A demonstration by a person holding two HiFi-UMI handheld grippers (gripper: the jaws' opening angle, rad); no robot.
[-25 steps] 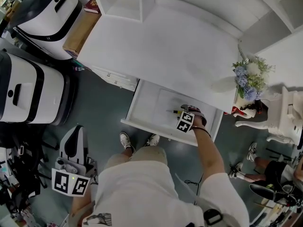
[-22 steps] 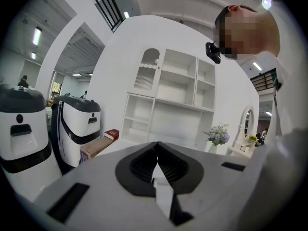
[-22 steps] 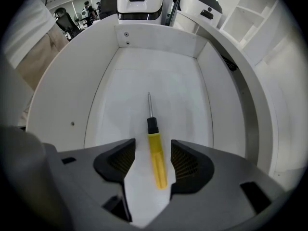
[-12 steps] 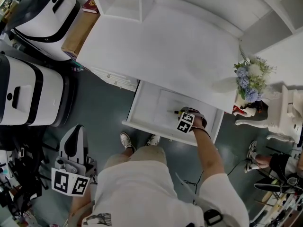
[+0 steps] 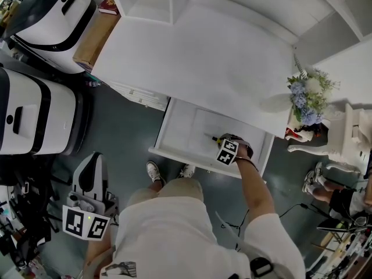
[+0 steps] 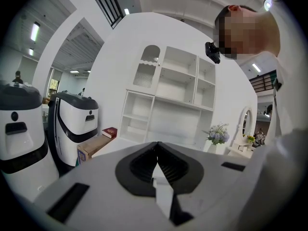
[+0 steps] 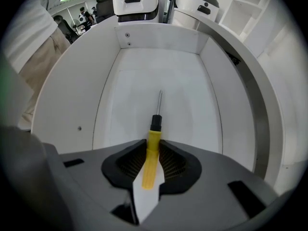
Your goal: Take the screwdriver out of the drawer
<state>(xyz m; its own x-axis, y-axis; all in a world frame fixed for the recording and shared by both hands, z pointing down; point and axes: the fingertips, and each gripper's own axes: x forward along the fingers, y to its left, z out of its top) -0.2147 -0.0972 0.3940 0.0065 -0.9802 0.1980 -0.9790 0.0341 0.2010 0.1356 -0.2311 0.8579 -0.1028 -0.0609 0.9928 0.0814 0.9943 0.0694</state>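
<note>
The white drawer (image 5: pixel 170 131) stands pulled out below the desk top. In it lies the screwdriver (image 5: pixel 211 137), with a yellow handle, black collar and thin metal shaft. My right gripper (image 5: pixel 228 150) points straight down into the drawer (image 7: pixel 159 38). Its jaws have just been closing, and they now hold the yellow handle of the screwdriver (image 7: pixel 155 123) between the pads. In the right gripper view the shaft points away from the right gripper (image 7: pixel 152 147) along the drawer floor. My left gripper (image 5: pixel 87 222) hangs low at the left, away from the drawer. The left gripper (image 6: pixel 157 147) is shut on nothing.
A white desk top (image 5: pixel 197 63) lies above the drawer, with a vase of blue flowers (image 5: pixel 307 97) at its right end. Two white and black machines (image 5: pixel 35 106) and a cardboard box (image 5: pixel 96 39) stand at the left. The person's shoes (image 5: pixel 154 172) are at the drawer front.
</note>
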